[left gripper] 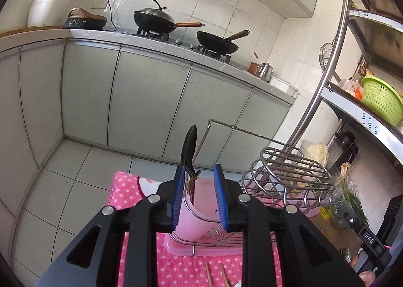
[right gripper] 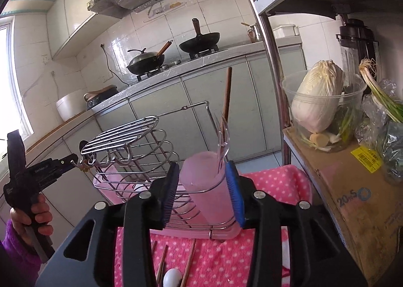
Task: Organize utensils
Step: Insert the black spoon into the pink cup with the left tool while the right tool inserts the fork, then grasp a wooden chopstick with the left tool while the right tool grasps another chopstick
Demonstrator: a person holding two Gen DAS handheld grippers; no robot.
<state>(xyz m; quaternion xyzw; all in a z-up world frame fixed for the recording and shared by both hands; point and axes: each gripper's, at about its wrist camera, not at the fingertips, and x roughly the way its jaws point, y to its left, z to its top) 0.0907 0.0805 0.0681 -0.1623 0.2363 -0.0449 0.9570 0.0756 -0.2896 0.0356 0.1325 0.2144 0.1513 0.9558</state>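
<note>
Caution: left gripper (left gripper: 199,193) fingers spread, black spoon (left gripper: 189,147) loose in pink cup (left gripper: 195,211); right gripper (right gripper: 203,192) fingers spread astride right cup (right gripper: 206,186). You nudge rack (right gripper: 141,158), utensils topple.

In the right wrist view a wire rack (right gripper: 141,151) stands on a tray (right gripper: 176,231) at frame centre, the tray on a cloth (right gripper: 221,261). A cup (right gripper: 209,186) sits in the rack's right end, between the right tool's (right gripper: 204,196) fingers, with a chopstick (right gripper: 226,93) standing in it. Chopsticks (right gripper: 189,261) and an egg (right gripper: 172,277) lie on the cloth at the bottom edge. The left tool (right gripper: 75,159) is at the rack's left end. A cabbage (right gripper: 317,93) lies in a tub (right gripper: 325,136) on a box (right gripper: 352,186) at right. Two woks (right gripper: 199,41) sit on the table (right gripper: 176,65) behind.
</note>
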